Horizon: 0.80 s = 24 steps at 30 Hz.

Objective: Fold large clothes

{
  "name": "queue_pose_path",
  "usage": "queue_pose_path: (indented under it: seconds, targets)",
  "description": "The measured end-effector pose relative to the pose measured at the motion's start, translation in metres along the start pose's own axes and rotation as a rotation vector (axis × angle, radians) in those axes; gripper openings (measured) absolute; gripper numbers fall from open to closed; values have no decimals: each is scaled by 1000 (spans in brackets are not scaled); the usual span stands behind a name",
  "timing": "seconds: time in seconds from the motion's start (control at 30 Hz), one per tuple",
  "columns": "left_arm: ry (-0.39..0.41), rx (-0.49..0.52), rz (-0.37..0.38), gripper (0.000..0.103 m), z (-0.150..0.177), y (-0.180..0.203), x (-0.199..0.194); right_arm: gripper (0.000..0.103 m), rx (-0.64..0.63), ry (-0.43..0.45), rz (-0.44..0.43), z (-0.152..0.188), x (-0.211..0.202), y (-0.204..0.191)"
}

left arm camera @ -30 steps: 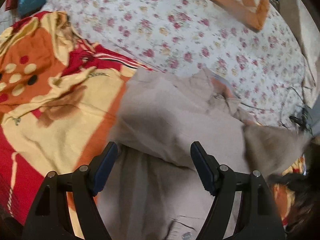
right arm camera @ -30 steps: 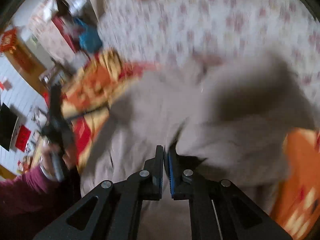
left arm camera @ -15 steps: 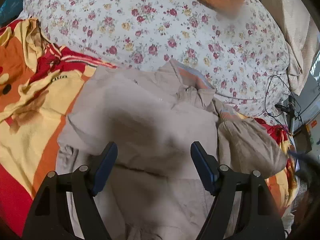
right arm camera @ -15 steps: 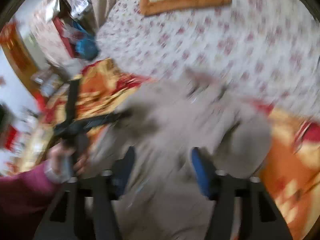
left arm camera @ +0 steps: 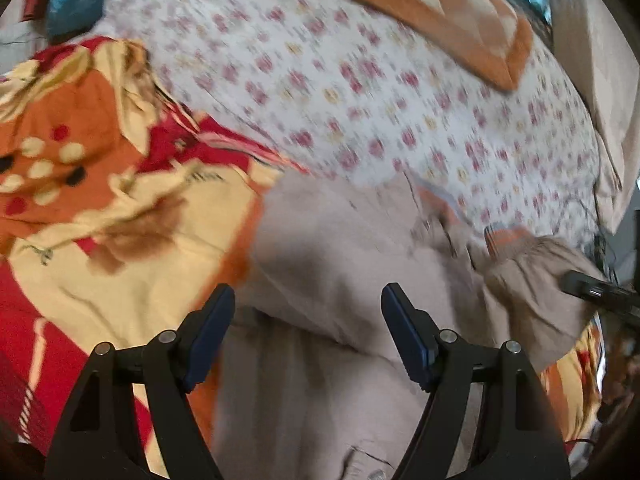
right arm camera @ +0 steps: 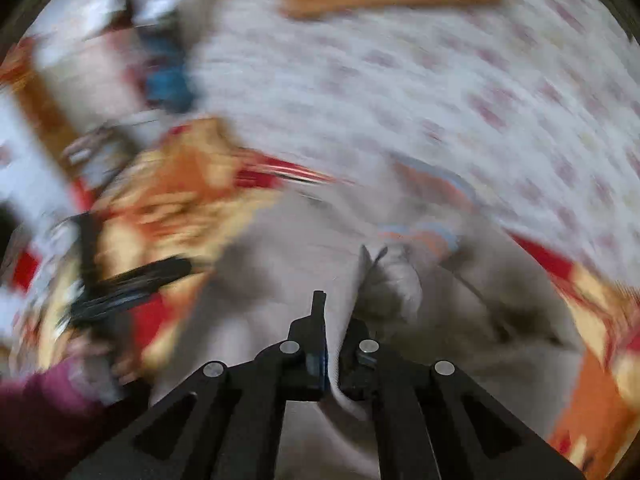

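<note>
A beige jacket [left arm camera: 340, 248] lies spread on the bed, its collar with an orange and blue lining toward the floral sheet. My left gripper [left arm camera: 308, 304] hovers open over the jacket's body, with nothing between its blue pads. In the right wrist view my right gripper [right arm camera: 336, 312] is shut on a raised fold of the jacket [right arm camera: 280, 280] beside its bunched sleeve [right arm camera: 396, 284]. The right gripper's black tip [left arm camera: 588, 286] also shows at the right edge of the left wrist view, against the sleeve. The right wrist view is heavily blurred.
An orange, yellow and red blanket [left arm camera: 100, 200] lies under and left of the jacket. Beyond it spreads a floral sheet [left arm camera: 360, 80] with an orange checked pillow [left arm camera: 440, 20]. Cables [left arm camera: 600, 240] trail at the right. A maroon sleeve [right arm camera: 48, 412] holds the left gripper [right arm camera: 132, 284].
My right gripper opened and let go of the sleeve, then shut again on a fold of the jacket and rose. The left view swung right and back; its jaws stayed open.
</note>
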<state>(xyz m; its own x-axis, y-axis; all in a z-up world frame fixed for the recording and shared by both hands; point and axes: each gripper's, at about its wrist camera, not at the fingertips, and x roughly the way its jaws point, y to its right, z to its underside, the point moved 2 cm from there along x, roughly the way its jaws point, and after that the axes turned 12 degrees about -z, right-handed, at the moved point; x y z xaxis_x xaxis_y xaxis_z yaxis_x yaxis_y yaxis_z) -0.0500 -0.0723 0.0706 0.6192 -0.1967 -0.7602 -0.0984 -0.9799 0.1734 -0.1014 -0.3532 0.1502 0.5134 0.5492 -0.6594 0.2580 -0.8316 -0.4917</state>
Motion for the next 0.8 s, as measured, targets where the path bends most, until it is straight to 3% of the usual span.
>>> queue_pose_path:
  seconds: [0.03,0.1,0.13,0.17,0.2,0.23,0.4,0.6,0.8]
  targets:
    - [7,-10,-1,75,-2,-3,-1,1,-71,-10,-79,-10,2,-18]
    - [20,-36,2,75,-5,-10,-4,2,-146,-8,-93,-24,10,-28]
    - [21,-44,-1,75,-6,-12,-4,10,-182,6,-28,-33,18,-26]
    - [17,-45,-2,75,-7,-12,-3,31,-199,23,97,-43,27,-16]
    - [7,-37,1,75,-7,-10,-2,44,-175,34,203,-49,32,-4]
    - [-2,-25,6,75,-7,-8,0,50,-119,46,264,-54,34,11]
    - [-37,17,33,78,-5,7,14,49,112,138,153,-23,0,44]
    - [-134,48,62,79,-6,36,49,57,115,79,364,47,-51,67]
    - [-177,156,13,78,2,66,79,61,269,12,400,110,-70,104]
